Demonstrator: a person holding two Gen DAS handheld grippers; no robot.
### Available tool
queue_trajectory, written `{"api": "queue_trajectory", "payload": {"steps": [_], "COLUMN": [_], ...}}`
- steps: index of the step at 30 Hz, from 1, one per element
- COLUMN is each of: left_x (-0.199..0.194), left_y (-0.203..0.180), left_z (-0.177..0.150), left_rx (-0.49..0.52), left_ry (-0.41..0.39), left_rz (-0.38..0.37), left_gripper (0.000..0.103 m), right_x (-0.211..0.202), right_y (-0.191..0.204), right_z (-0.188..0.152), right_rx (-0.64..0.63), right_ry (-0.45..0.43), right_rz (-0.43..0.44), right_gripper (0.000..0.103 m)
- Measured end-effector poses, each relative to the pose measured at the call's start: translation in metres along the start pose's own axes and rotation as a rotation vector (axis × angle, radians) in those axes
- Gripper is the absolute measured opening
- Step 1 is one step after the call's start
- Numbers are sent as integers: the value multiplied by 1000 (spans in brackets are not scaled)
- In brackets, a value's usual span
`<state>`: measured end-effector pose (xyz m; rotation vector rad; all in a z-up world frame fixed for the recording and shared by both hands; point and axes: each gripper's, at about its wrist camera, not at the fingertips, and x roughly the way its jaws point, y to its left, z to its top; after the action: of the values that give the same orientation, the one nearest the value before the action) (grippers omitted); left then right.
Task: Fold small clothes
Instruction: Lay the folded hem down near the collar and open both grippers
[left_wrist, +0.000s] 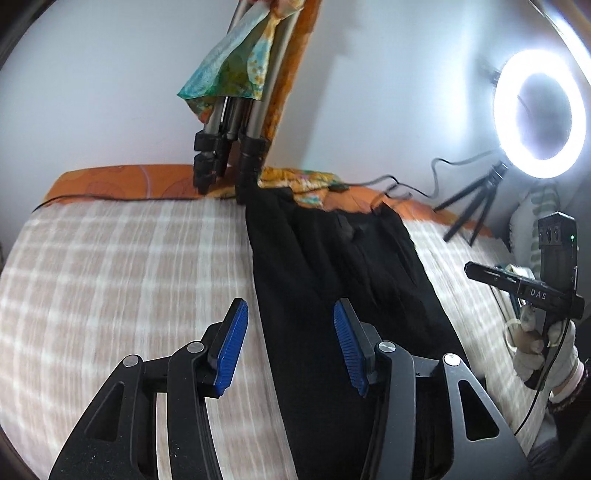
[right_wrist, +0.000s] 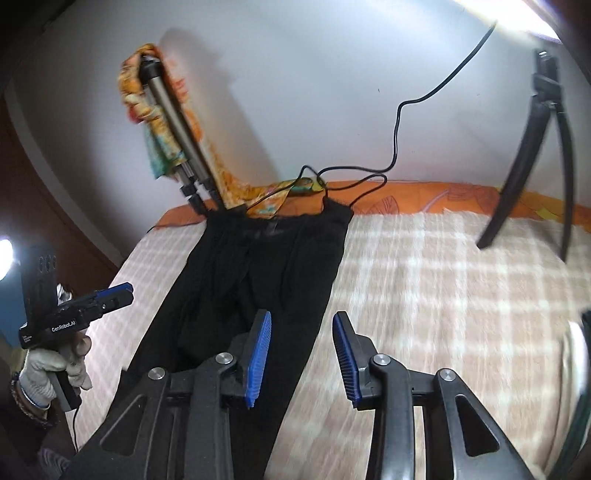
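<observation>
A black garment (left_wrist: 332, 280) lies stretched long on the checked bed (left_wrist: 110, 258), its far end at twelve o'clock by the orange edge (left_wrist: 122, 181) and tripod (left_wrist: 225, 147). The left hand-held gripper (left_wrist: 290, 347) hovers over the near part, jaws partly open and empty; the right hand-held gripper (right_wrist: 301, 354) hangs likewise over the garment's right edge, holding nothing. To fold well, I'd say each should pinch a near corner squarely, lift together, and carry the hem evenly toward twelve o'clock, keeping the cloth taut and clear of the cable (right_wrist: 397, 122).
</observation>
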<state>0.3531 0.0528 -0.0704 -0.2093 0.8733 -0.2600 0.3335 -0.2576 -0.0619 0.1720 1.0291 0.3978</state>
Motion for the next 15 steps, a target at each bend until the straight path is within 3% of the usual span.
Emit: {"api": "queue_trajectory", "payload": {"steps": [15], "left_x": [78], "left_y": [35], "left_z": [61], "left_rx": [-79], "left_ry": [33], "left_rz": [-24], "left_gripper": [48], "right_x": [84], "right_y": [-49], "right_z": [60], "right_rx": [82], "right_ry": [37], "right_rz": [51], "right_gripper": [31]}}
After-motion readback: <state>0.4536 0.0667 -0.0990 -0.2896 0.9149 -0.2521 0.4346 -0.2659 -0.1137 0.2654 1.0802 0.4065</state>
